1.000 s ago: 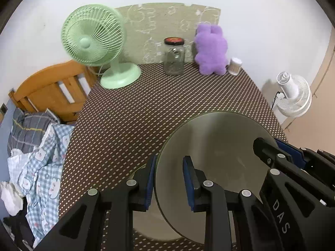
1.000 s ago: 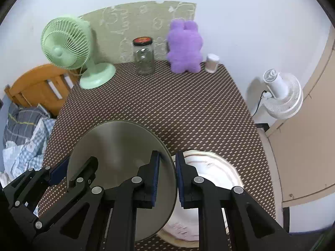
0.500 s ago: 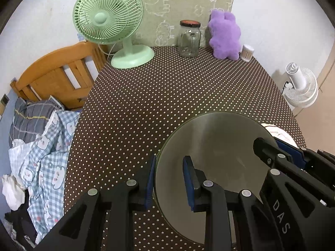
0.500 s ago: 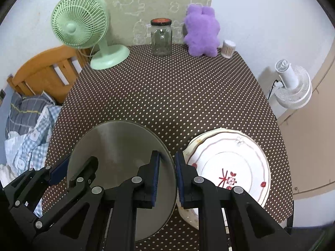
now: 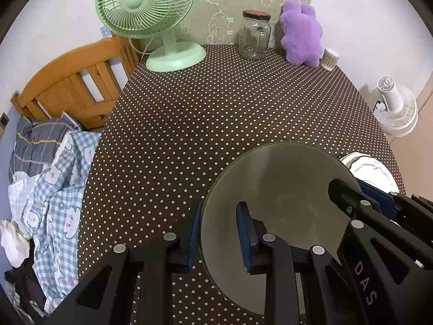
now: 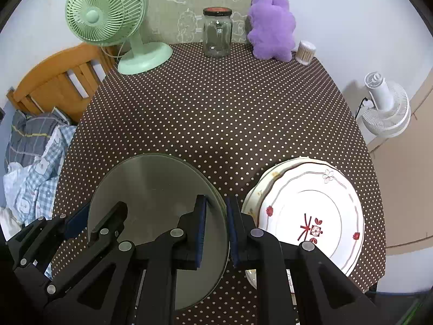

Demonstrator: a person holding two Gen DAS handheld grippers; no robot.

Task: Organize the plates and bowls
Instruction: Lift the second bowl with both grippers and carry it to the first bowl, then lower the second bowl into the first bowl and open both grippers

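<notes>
Both grippers are pointing steeply down at the dotted table (image 6: 216, 113), sharing one grey plate (image 6: 157, 197). The left gripper (image 5: 217, 233) is pinching its left rim and the right gripper (image 6: 216, 226) its right rim, holding it over the table just beside the stacked white plates (image 6: 305, 216).
</notes>
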